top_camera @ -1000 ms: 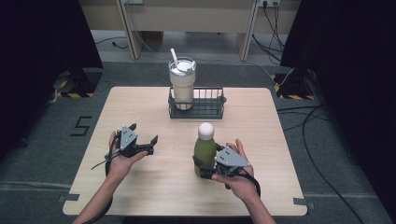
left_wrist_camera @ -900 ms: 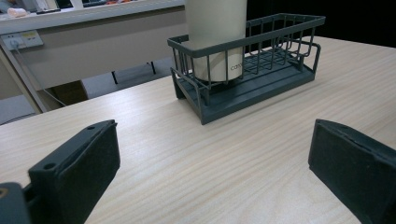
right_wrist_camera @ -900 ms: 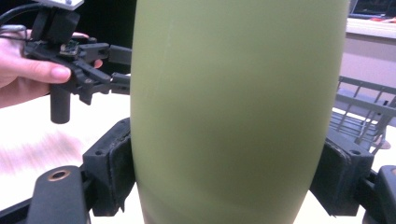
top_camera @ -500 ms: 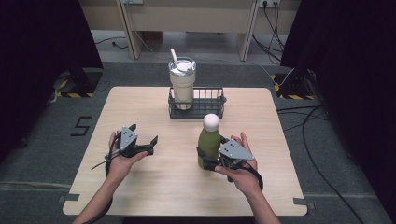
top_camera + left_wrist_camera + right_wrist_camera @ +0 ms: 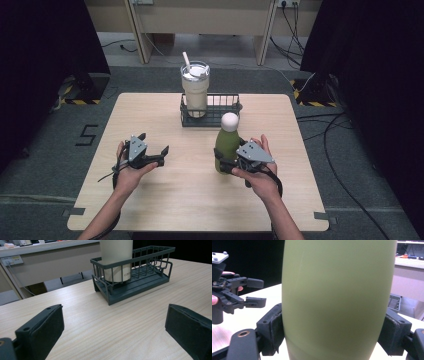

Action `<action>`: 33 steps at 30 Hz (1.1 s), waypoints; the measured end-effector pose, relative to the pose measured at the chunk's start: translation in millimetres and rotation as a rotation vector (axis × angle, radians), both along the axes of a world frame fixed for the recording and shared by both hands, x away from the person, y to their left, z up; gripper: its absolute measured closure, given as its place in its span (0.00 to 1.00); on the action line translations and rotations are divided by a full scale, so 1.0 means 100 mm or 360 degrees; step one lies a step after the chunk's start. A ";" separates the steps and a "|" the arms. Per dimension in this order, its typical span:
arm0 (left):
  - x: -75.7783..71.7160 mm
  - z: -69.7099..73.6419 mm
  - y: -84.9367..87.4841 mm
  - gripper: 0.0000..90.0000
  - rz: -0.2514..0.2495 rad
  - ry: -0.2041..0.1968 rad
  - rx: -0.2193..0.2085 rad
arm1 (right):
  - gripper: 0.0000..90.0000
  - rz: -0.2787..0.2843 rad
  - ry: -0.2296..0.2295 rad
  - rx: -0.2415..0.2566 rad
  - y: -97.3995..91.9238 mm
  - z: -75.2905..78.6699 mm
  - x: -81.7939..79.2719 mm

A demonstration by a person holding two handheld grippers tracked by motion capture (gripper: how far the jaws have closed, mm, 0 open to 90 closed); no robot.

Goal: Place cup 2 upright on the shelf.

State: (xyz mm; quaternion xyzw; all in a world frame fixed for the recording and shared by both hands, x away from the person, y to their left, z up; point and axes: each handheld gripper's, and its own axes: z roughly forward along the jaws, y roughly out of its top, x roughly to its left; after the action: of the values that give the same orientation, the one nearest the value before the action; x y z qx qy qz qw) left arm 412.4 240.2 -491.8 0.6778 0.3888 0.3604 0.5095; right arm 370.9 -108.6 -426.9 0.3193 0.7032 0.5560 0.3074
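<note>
From the high view, a light wooden table (image 5: 165, 200) carries a dark wire basket (image 5: 210, 111) near its far edge, and a cream tumbler with a clear lid and straw (image 5: 194, 89) stands in the basket's left end. Nearer the person, right of centre, a tall olive-green bottle with a round white cap (image 5: 227, 144) stands upright. The right gripper (image 5: 231, 163) is clamped around the bottle's lower body from the right side, with the right hand (image 5: 260, 172) behind it. The left gripper (image 5: 159, 153) sits well apart on the left side of the table, held by the left hand (image 5: 127, 170), its jaws spread and pointing toward the middle of the table.

In the left gripper view, the two black jaws stand wide apart with bare tabletop between them. The basket (image 5: 135, 277) lies ahead, the tumbler (image 5: 116, 261) standing in its left end.

In the right gripper view, the green bottle (image 5: 337, 300) stands close up between the jaws, and both pads (image 5: 275, 327) press against its sides. The left gripper (image 5: 255, 293) shows at the left edge, open.
</note>
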 end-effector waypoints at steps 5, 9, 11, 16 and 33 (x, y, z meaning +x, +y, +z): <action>0.00 0.00 0.00 0.02 -0.0002 0.0002 0.0002 | 0.23 -0.0017 -0.0003 0.0005 -0.01 0.03 0.05; 0.00 0.00 0.00 0.02 -0.0001 0.0002 0.0002 | 0.23 -0.0032 -0.0003 0.0007 -0.01 0.05 0.11; 0.00 -0.01 0.00 0.02 -0.0001 0.0003 0.0001 | 0.23 -0.0045 -0.0005 0.0010 -0.02 0.06 0.14; 0.00 -0.01 0.00 0.02 -0.0003 0.0005 0.0000 | 0.23 -0.0067 -0.0006 0.0024 -0.04 0.10 0.19; 0.00 -0.02 0.00 0.02 -0.0001 0.0008 0.0001 | 0.23 -0.0150 -0.0015 0.0024 -0.08 0.20 0.42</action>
State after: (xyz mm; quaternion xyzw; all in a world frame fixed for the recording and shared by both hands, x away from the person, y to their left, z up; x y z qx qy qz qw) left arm 412.8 240.3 -493.6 0.6789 0.3898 0.3586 0.5084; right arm 412.9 -116.2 -406.7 0.3517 0.6817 0.5477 0.3341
